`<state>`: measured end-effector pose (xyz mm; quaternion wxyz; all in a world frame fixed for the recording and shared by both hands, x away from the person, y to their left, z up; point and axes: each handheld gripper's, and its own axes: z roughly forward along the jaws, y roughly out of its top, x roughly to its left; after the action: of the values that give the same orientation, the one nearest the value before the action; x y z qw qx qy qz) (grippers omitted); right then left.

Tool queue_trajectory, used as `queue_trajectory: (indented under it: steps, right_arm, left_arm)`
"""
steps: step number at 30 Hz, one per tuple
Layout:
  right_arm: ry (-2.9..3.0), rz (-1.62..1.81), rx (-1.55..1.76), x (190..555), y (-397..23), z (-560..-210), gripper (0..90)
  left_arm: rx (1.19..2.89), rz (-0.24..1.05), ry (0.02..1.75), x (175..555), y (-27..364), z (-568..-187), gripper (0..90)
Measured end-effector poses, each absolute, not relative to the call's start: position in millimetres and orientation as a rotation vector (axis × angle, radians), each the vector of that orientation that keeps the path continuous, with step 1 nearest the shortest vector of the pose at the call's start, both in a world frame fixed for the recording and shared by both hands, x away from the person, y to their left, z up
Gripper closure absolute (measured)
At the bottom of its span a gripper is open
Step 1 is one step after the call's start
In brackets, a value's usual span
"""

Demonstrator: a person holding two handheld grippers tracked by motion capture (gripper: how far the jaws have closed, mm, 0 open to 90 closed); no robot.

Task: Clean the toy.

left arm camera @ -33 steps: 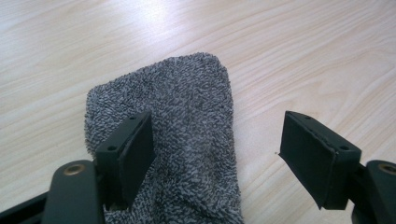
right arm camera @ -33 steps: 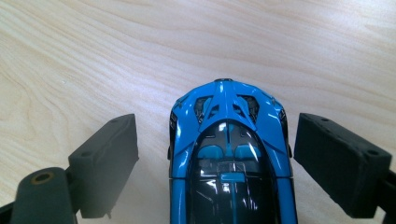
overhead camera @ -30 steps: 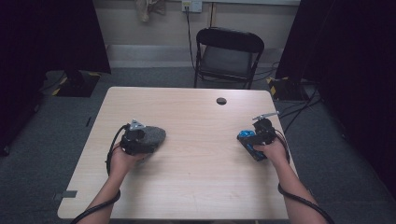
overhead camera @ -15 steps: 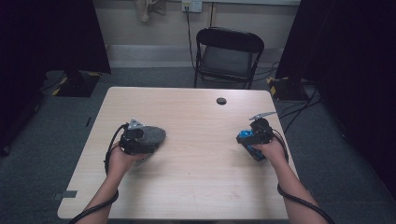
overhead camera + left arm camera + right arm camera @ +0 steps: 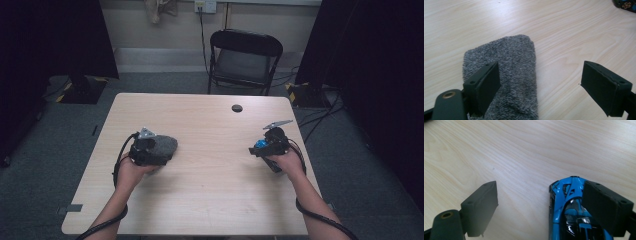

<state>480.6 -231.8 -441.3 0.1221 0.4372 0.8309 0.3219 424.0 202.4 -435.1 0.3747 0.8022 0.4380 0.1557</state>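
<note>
A grey fuzzy cloth (image 5: 509,75) lies flat on the wooden table (image 5: 210,200). My left gripper (image 5: 540,67) hovers low over it. Its jaws have just been opening and stand wide, with the cloth between them beside the left jaw and no pad pressing on it. In the high view the left gripper (image 5: 156,150) and the cloth (image 5: 165,147) are at the table's left. A blue toy car (image 5: 564,205) rests on the table by the right jaw of my right gripper (image 5: 540,186), which is open. The high view has that gripper (image 5: 256,148) and the car (image 5: 260,144) at the right.
A small black round cap (image 5: 237,108) sits in the tabletop near its far edge. A black folding chair (image 5: 243,55) stands beyond the table. Dark curtains hang at both sides. Bare wood lies between the two hands.
</note>
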Motion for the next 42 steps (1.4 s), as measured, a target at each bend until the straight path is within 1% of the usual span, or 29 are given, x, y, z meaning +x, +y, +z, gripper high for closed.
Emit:
queue_trajectory:
  steps: [20,42]
  right_arm:
    - [2.486,1.031,1.163,469,-200,-433,13.2]
    - [2.517,1.078,1.119,456,-188,-434,13.2]
  left_arm:
    - [2.062,0.351,1.038,413,176,-431,15.2]
    - [2.085,0.316,0.982,409,160,-432,15.3]
